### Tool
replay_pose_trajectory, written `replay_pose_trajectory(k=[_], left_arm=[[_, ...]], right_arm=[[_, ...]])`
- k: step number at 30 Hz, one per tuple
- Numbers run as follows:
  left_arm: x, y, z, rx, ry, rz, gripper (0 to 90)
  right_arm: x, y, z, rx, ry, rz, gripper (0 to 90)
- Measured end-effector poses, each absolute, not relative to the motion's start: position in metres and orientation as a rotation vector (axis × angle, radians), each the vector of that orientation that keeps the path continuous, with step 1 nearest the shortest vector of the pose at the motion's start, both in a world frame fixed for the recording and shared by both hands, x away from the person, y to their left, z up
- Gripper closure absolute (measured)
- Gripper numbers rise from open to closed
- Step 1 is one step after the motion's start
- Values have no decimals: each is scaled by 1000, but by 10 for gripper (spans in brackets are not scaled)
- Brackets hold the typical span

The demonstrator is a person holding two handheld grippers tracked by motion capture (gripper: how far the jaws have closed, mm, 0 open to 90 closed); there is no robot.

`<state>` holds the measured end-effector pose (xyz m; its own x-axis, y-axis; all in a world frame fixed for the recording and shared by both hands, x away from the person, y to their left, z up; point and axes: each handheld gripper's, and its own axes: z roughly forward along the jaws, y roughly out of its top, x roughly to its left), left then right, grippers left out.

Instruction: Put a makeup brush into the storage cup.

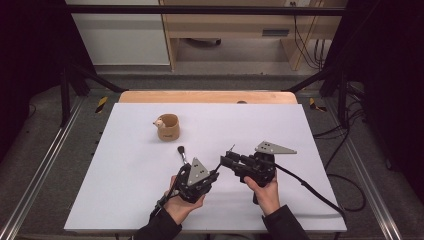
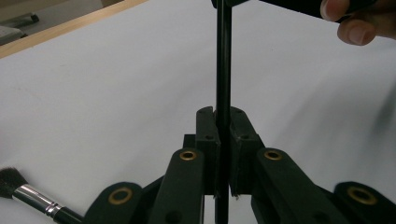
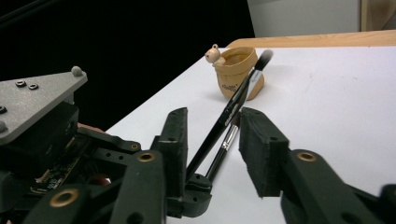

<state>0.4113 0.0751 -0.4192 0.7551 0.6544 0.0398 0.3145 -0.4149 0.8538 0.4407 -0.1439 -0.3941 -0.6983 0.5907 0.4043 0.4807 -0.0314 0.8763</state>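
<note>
My left gripper (image 2: 223,126) is shut on the thin black handle of a makeup brush (image 2: 223,56). That brush (image 3: 233,105) slants up from the left gripper (image 1: 216,175) and passes between the jaws of my right gripper (image 3: 212,140), its dark bristles pointing toward the cup. The right jaws stand apart on either side of the handle, and the right-hand pad is clear of it. In the high view the right gripper (image 1: 227,159) sits just right of the left one, near the table's front. A second brush (image 1: 181,152) with a silver ferrule lies flat on the mat.
A tan cup (image 1: 168,128) with a small animal figure on its rim stands left of centre on the white mat (image 1: 125,165). The wooden table edge (image 1: 207,96) runs along the back. A cable trails from the right gripper off the mat's right side.
</note>
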Motion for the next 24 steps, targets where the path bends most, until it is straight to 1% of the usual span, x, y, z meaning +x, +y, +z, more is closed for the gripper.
replay_pose_trajectory(k=[2, 9, 24], left_arm=[[411, 74, -420, 2023, 730, 462, 845], [409, 73, -420, 2021, 721, 458, 845], [408, 70, -424, 2032, 718, 457, 842]], right_arm=[[441, -144, -394, 1176, 2122, 1853, 689], [441, -148, -393, 1191, 2119, 1872, 775], [440, -149, -393, 1165, 2152, 1919, 831]])
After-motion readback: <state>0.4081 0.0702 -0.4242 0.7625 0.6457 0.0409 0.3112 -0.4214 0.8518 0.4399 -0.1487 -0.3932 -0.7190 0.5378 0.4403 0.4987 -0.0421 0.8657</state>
